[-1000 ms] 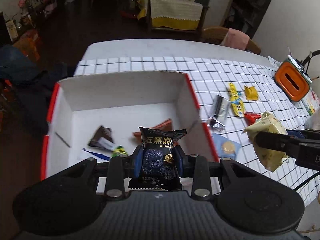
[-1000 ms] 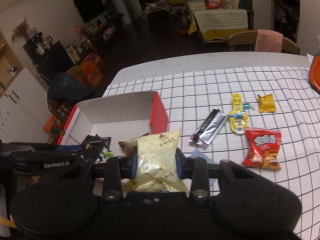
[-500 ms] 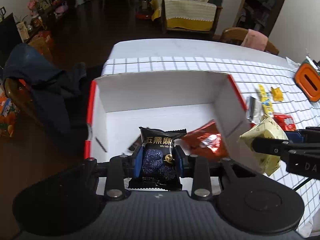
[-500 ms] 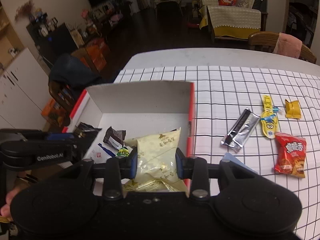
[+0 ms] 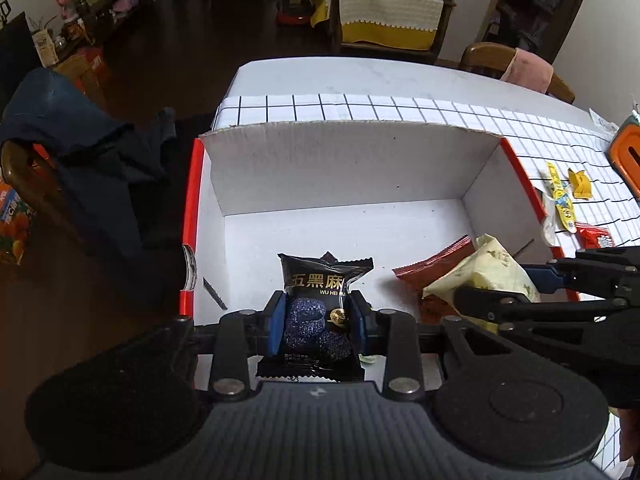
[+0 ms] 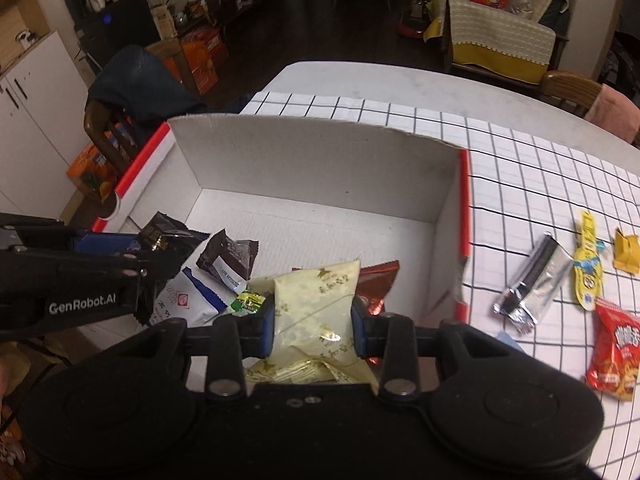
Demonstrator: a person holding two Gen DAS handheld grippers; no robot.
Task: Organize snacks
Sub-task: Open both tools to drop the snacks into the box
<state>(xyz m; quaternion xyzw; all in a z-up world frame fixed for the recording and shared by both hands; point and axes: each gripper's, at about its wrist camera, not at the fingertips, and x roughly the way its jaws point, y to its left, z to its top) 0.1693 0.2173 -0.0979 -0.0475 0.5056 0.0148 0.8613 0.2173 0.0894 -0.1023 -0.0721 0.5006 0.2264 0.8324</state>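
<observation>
My left gripper [image 5: 316, 322] is shut on a black sesame snack packet [image 5: 320, 300] and holds it over the near left part of the white cardboard box [image 5: 340, 168]. My right gripper [image 6: 314, 326] is shut on a pale yellow snack packet [image 6: 316, 312], held over the box's near right part [image 6: 320, 168]. It also shows in the left wrist view [image 5: 488, 276]. Inside the box lie a red packet [image 6: 378, 284], a dark brown packet [image 6: 230, 258], a white and blue packet [image 6: 188, 296] and a small green one [image 6: 250, 302].
On the checked cloth [image 6: 540, 184] right of the box lie a silver bar [image 6: 536, 280], a yellow strip packet [image 6: 588, 272], a small yellow packet [image 6: 626, 250] and a red chips bag [image 6: 614, 352]. An orange container [image 5: 626, 148] stands far right. A chair with dark clothing [image 5: 80, 152] stands left.
Both grippers have moved left over the box with their packets still held. The yellow packet now hangs inside the box's right wall instead of outside it.
</observation>
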